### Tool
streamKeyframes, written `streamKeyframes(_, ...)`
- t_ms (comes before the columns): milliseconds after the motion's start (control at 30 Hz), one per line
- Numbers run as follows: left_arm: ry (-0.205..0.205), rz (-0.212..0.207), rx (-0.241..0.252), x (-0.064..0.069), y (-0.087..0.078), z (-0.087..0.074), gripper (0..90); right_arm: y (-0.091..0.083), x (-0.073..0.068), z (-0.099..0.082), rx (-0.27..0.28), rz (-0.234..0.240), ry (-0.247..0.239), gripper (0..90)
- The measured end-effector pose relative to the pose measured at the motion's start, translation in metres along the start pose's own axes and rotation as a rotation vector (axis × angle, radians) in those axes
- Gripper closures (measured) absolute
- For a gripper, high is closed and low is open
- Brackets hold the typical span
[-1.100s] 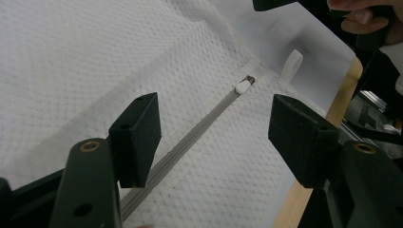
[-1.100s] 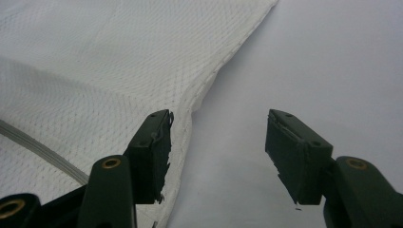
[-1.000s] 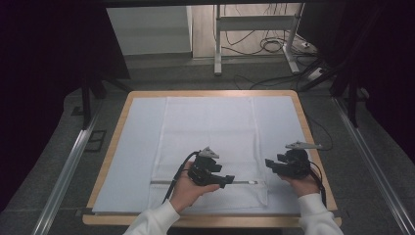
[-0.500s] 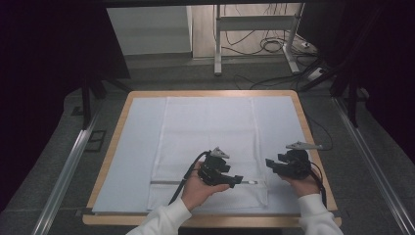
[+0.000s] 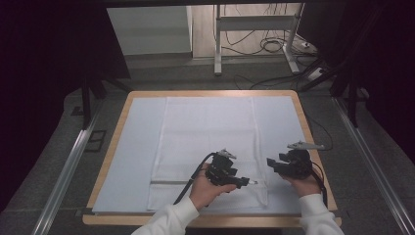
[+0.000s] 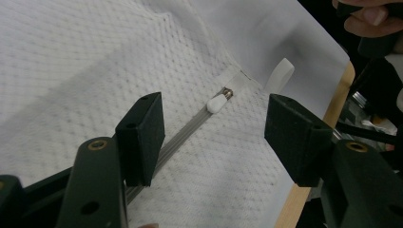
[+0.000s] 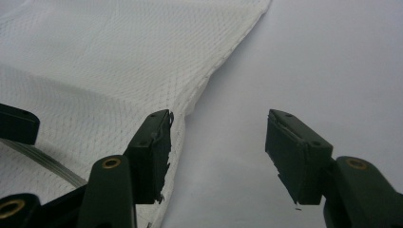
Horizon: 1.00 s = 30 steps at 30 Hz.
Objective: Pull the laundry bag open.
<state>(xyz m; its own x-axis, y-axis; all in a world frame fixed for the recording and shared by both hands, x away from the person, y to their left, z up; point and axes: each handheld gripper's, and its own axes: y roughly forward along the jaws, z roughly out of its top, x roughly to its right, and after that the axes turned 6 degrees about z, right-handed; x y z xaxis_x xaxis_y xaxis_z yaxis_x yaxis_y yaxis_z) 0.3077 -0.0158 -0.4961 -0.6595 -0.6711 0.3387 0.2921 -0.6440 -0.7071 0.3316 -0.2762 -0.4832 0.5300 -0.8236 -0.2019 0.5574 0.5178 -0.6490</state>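
- Nearest the person, two white sleeves enter the high view at 6 o'clock, cut off at the frame's bottom edge; no more of the person can be made out.
- The left gripper (image 5: 243, 182) lies over the mesh laundry bag (image 5: 208, 137), at about 5 o'clock on that bag. Its jaws stand apart and have just been closing a little; the left gripper view (image 6: 214, 137) shows nothing pinched, only the zipper between them, farther on.
- One zipper pull (image 6: 216, 102), small and white, sits at the end of the grey zipper (image 6: 185, 135) near the bag's corner, at 12 o'clock from the jaws. In the high view it is too small to make out.
- One white tab (image 6: 279, 75) stands at 1 o'clock of the pull; what it is fixed to is hard to tell.
- The right gripper (image 5: 271, 165) rests at 3 o'clock of the left one, jaws apart and holding nothing; the right gripper view (image 7: 218, 152) shows the bag's edge just beside one jaw.
- One bag lies flat on one pale sheet (image 5: 137, 147), on one wooden table (image 5: 308, 128).
- Beyond, at 12 o'clock, cables (image 5: 274, 46) and a metal frame (image 5: 254, 24) on the floor are dim.
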Motion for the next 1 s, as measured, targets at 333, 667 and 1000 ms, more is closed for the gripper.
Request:
streamKeyframes(333, 0.006, -0.004, -0.026, 0.006, 0.015, 0.000, 39.4, -0.001, 0.001, 0.000, 0.003, 0.001, 0.002, 40.6)
streamKeyframes(667, -0.006, -0.017, -0.054, 0.007, 0.026, 0.000, 41.7, -0.003, 0.002, 0.000, 0.008, -0.003, 0.006, 40.4)
streamKeyframes(1000, -0.033, -0.036, -0.068, 0.006, 0.034, 0.002, 46.4, -0.004, 0.002, 0.000, 0.007, -0.008, 0.000, 40.3)
